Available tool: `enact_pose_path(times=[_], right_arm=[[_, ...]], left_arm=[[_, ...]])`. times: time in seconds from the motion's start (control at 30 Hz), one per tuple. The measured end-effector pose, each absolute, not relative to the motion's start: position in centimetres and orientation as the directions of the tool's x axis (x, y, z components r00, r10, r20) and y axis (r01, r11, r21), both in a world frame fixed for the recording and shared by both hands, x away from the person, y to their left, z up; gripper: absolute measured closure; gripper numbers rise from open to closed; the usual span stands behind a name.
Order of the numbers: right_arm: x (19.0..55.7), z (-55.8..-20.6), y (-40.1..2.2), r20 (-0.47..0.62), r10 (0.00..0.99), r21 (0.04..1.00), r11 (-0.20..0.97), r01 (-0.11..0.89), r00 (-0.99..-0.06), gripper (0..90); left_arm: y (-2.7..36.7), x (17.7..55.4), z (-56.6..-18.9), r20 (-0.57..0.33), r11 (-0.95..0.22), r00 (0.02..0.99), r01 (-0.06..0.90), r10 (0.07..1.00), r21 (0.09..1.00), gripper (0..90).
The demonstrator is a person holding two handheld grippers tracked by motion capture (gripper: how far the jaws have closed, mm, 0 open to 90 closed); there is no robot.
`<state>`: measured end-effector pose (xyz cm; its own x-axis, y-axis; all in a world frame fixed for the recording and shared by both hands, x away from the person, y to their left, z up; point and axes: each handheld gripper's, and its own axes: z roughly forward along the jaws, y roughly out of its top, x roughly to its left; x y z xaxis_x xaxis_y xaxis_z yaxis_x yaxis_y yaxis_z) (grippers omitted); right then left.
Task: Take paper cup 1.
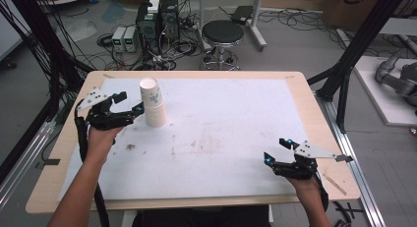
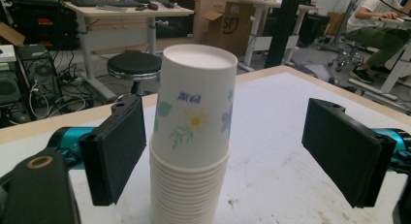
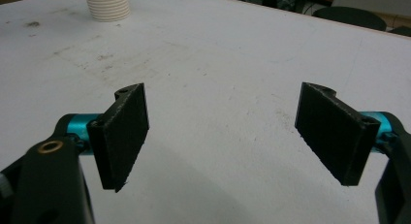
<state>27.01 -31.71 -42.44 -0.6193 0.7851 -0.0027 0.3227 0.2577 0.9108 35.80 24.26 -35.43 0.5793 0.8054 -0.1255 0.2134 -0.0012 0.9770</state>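
Black, flat-faced jaws with a dull rubbery surface rise at the near edge of both gripper views. Those of the left gripper (image 2: pixel 225 156) stand wide apart on either side of a stack of paper cups (image 2: pixel 191 151), with the stack between them; one pad sits just beside the stack's wall, the other is well clear of it, and neither presses on the paper.

Nested upside down, the cups form a tapering white tower, with the closed base of the top cup uppermost (it carries a small print of blue and yellow flowers with green leaves). Below it the rolled rims of the lower cups make a ribbed column. From the high view, the stack (image 1: pixel 153 103) stands on the far left part of the worktop (image 1: pixel 236 114), a pale wooden board covered by a white, matt sheet marked with brown scuffs and specks.

At the near right of the worktop, the right gripper (image 1: pixel 278 150) hangs over bare sheet, well apart from the stack, its jaws also spread wide with nothing between them. A grey three-cornered plate tops each gripper.

Beyond the far edge, a round black padded stool (image 1: pixel 223 32) stands on a grey floor among tangled cables.
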Motion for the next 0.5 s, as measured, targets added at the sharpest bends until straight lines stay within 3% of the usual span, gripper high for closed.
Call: enact_pose_path(times=[0.5], right_arm=[[27.1,-42.5,-31.6,-0.005,0.782,0.908,0.264,0.324,-0.624,20.2]], left_arm=[[22.3,40.3,-33.2,-0.108,-0.064,0.579,0.269,0.808,0.961,15.6]])
